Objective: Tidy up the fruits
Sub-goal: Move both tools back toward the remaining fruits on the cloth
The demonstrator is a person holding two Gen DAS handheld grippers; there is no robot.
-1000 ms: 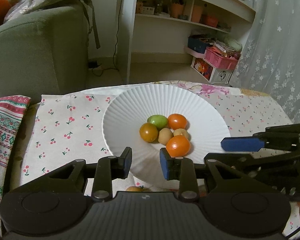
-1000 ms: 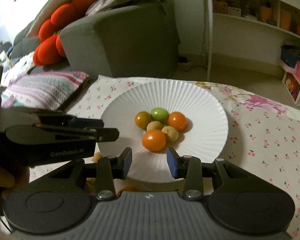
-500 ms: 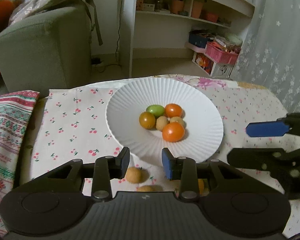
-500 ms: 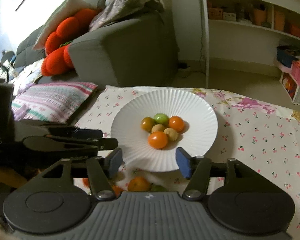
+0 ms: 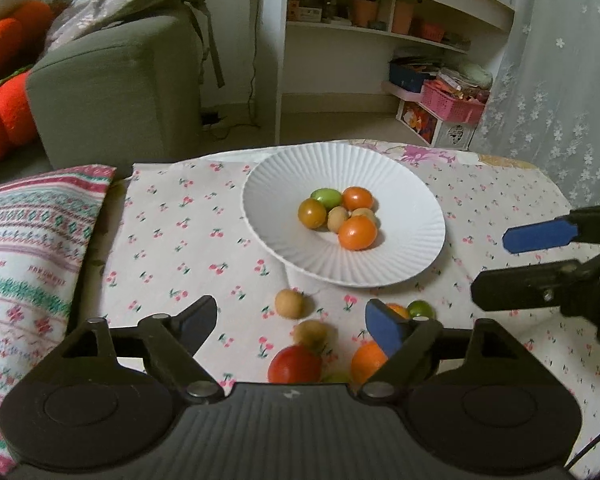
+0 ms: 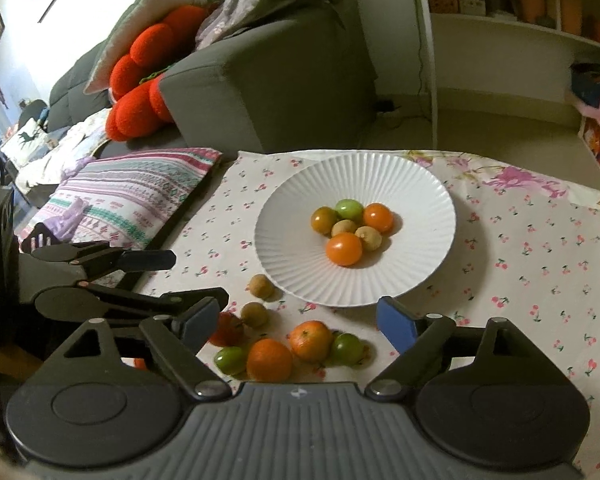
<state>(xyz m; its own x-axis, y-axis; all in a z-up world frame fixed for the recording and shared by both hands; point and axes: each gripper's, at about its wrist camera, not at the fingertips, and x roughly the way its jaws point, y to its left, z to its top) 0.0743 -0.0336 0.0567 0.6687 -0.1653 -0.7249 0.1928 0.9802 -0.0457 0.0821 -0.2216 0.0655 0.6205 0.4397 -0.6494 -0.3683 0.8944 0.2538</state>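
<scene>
Both tools stand wide and hold nothing, their jaws having just been opening. The left tool (image 5: 290, 320) hangs over loose fruit on the table (image 5: 172, 248), with a tan fruit (image 5: 289, 303) and a second one (image 5: 310, 332) lying in the gap between its fingers but untouched. The right tool (image 6: 298, 322) likewise hovers over the loose pile: two oranges (image 6: 269, 360), two green fruits (image 6: 347, 348), a red tomato (image 6: 227, 330) and the tan ones near the plate's edge. The white ribbed plate (image 5: 284, 184) sits farther back on the cherry-print cloth (image 6: 540, 248), holding six small fruits (image 5: 342, 216) clustered at its middle: one green, several orange, two tan. A striped cushion (image 5: 28, 240) lies beside the table, and a grey sofa (image 6: 268, 92) stands behind.
</scene>
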